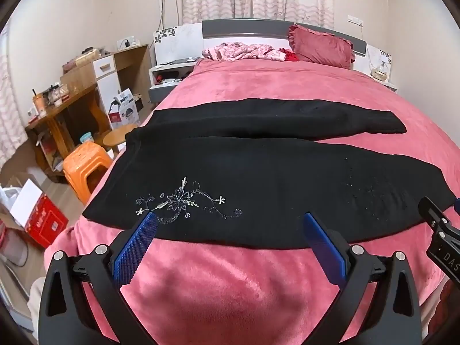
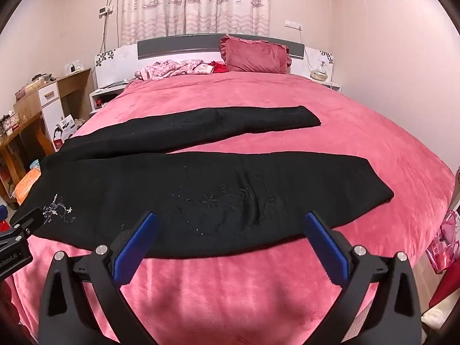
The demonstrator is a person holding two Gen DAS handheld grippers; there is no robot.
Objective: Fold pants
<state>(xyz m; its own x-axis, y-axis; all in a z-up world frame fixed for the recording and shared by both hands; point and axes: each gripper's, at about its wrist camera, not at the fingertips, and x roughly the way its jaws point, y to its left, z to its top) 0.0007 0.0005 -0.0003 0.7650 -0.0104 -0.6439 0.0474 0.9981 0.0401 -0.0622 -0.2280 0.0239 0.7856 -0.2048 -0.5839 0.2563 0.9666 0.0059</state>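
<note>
Hovering wide-jawed (both), left hand-held gripper and right hand-held gripper face pants.

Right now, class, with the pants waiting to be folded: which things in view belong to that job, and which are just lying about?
Belong to the job:
black pants, spread flat
pink bed cover under them
left gripper, open
right gripper, open

Just lying about:
red pillow
pink floral clothes by the headboard
orange stool
wooden desk
</note>
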